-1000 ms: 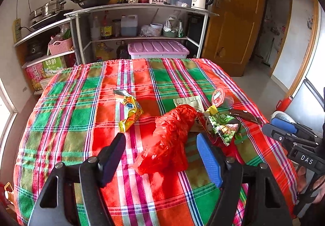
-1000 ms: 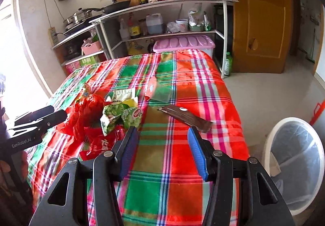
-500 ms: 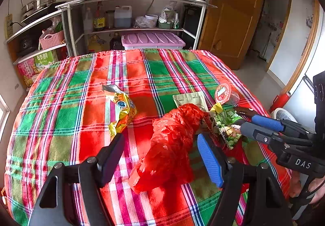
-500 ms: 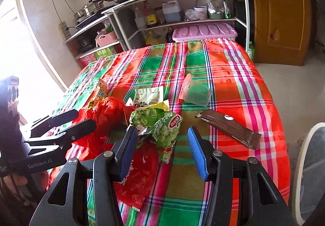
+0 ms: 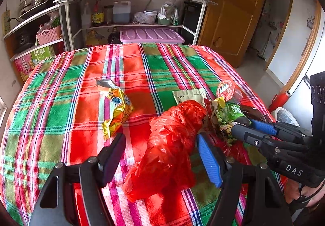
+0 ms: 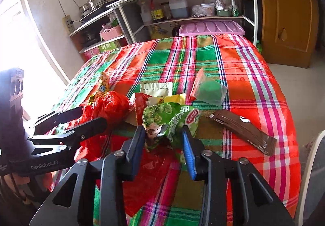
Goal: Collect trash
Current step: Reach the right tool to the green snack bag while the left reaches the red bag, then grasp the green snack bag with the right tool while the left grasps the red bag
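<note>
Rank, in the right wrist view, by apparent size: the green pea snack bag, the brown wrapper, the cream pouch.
1. Green pea snack bag, though nearest the camera.
2. Brown wrapper.
3. Cream pouch, partly hidden, so unsure.

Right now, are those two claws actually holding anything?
The right gripper is closing on the green snack bag's crumpled near end. The left gripper straddles the red plastic bag, ungripped.

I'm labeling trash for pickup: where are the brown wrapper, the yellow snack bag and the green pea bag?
brown wrapper [image 6: 242, 130], right wrist view, middle of its flat face
yellow snack bag [image 5: 118, 109], left wrist view, its printed front
green pea bag [image 6: 169, 117], right wrist view, crumpled upper part
</note>
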Demonstrator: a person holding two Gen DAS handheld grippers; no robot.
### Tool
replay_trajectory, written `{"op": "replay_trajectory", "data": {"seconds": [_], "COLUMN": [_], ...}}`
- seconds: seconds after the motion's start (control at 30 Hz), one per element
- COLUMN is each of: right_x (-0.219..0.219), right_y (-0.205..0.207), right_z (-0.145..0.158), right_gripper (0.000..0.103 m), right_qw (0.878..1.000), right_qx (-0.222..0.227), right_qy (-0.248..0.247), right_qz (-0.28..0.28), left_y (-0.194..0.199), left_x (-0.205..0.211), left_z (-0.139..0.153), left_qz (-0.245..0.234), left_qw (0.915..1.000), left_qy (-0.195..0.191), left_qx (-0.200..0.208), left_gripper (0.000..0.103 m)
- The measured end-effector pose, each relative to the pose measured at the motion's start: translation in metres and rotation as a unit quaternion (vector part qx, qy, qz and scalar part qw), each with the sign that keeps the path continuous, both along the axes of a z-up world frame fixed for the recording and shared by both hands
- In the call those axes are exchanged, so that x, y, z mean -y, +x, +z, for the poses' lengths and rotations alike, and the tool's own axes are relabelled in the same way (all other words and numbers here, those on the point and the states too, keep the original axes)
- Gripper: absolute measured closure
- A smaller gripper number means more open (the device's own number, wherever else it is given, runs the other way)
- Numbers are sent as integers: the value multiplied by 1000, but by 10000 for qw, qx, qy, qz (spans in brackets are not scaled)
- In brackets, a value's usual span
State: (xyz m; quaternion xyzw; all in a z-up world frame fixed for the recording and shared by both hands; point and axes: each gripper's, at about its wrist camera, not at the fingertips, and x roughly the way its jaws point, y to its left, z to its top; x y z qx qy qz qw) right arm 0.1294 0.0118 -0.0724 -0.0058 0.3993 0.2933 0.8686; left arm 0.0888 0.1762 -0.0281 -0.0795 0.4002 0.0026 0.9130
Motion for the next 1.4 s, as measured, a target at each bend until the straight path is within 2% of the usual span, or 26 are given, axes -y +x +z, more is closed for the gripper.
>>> {"op": "replay_trajectory", "data": {"seconds": [0.1,0.13,0.2,0.33,0.47,0.97,1.4], "right_x": [1,1,2,3,4,18,60], "right_y": [0,0,-1,-2,-4,-23,-43], "right_z": [-1,-2,-2,-3,-2,14,40], "right_gripper": [70,72,77,88,90,92,92], "right_qw": [10000,10000,10000,10000,9999,9989,9953], "right_qx": [-6,-13,-6,56,98,447,798], "right_qy": [22,25,29,-10,-16,110,239], "right_qz": [9,9,-19,-51,-43,-96,-496], "left_y": [1,1,2,1,-1,-16,-17], "left_x": [1,2,3,5,4,8,42], "left_z": [0,0,0,1,3,26,48], "left_qz": [-23,-32,-77,-88,-85,-86,-403], "left_qw": [10000,10000,10000,9999,9999,9994,9975], "left_qy": [1,-5,3,62,58,126,230], "left_qx": [5,7,-8,24,43,298,529], "left_gripper": [44,49,54,55,55,55,55]}}
